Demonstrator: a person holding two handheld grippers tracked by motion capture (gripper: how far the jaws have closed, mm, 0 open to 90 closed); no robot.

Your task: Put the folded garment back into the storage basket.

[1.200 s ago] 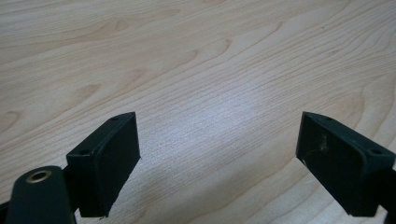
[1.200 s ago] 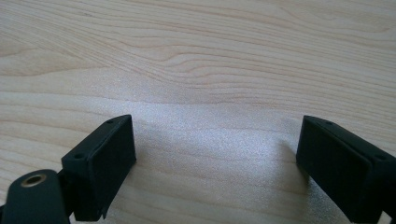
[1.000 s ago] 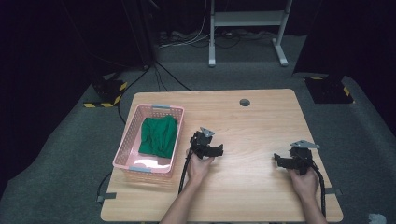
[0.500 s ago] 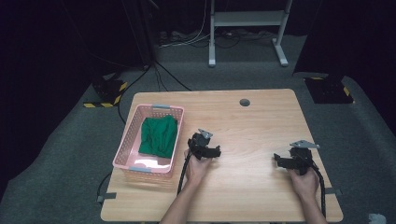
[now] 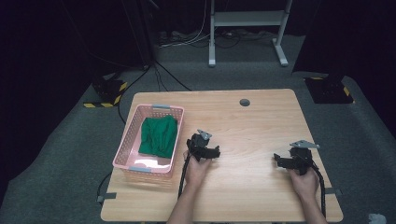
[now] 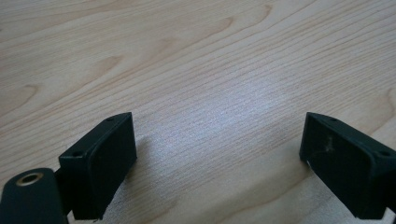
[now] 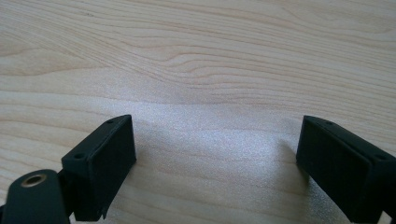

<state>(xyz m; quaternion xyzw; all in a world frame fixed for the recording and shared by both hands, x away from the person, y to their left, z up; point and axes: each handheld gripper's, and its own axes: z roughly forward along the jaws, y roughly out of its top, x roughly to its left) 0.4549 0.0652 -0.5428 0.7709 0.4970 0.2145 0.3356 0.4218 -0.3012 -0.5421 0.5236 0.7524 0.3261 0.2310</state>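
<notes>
On the pale wooden table (image 5: 261,121), the left hand-held gripper (image 5: 215,152) sits just right of the pink basket (image 5: 125,145) and the right hand-held gripper (image 5: 277,160) well to its right, both with jaws spread wide and empty. Inside the basket lies a crumpled green cloth (image 5: 159,136). Beyond, near the table's far edge, is a small dark round hole (image 5: 244,102).

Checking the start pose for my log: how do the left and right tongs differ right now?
The left tongs sit beside the pink basket holding the green cloth; the right tongs sit far from it, near the table's right edge. The left point toward the table's middle-right, the right toward its left. Both are open over bare wood, gripping nothing.
</notes>
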